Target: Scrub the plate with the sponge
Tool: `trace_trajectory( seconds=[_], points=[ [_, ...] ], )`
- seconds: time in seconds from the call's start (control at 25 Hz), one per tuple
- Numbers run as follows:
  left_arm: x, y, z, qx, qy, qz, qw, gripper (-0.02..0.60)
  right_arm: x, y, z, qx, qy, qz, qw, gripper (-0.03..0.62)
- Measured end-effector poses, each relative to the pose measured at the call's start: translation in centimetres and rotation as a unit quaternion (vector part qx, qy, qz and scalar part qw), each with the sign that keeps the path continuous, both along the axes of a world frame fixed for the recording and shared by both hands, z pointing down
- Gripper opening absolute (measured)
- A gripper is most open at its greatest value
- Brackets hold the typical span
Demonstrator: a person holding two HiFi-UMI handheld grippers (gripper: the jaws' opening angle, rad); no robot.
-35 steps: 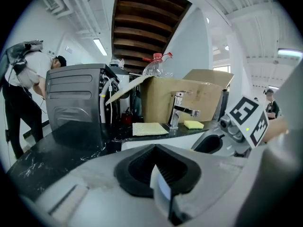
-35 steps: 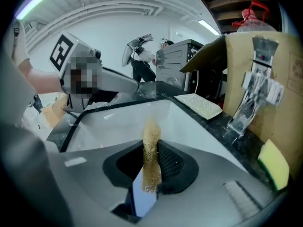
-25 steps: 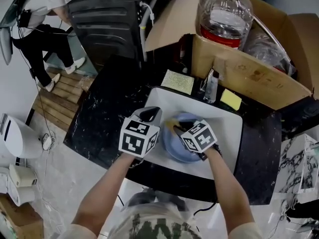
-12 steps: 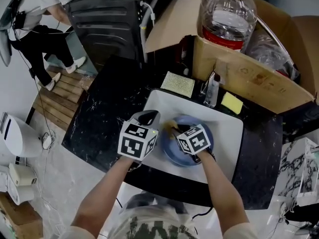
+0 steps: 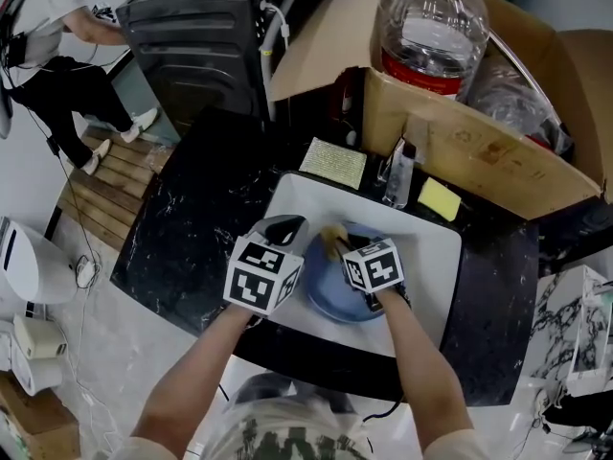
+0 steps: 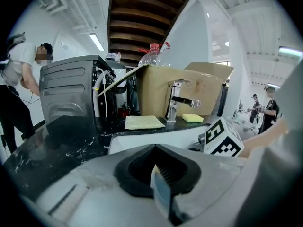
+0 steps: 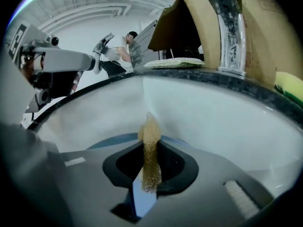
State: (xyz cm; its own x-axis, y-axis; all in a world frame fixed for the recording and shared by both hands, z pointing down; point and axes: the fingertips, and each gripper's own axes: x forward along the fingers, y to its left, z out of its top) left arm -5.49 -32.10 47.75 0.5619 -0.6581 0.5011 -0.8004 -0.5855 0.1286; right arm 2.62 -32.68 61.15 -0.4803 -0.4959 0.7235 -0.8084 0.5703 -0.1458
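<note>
Mid-scrub, plate in the sink (image 5: pixel 433 257).
Left tool (image 5: pixel 286 228) clamps the plate (image 5: pixel 333 297) rim; right tool (image 5: pixel 349 248) squeezes the sponge (image 7: pixel 150 143) on it; cleanliness unclear.

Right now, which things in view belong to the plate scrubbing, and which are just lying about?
In the job: blue plate, clamped at its rim by the left claw; tan sponge, pinched in the right claw; white sink around them.
Lying about: green pad on the counter; yellow sponge by the tap; cardboard box; water bottle.
</note>
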Motion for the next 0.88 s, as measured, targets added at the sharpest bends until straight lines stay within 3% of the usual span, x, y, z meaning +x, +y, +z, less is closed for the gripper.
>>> trace_trajectory(
  seconds=[0.88],
  points=[
    [1.9,0.5,0.1,0.002,-0.006,0.023,0.9997,-0.003,7.4,-0.5,0.6,-0.016,0.051,0.072,0.996,0.069]
  ],
)
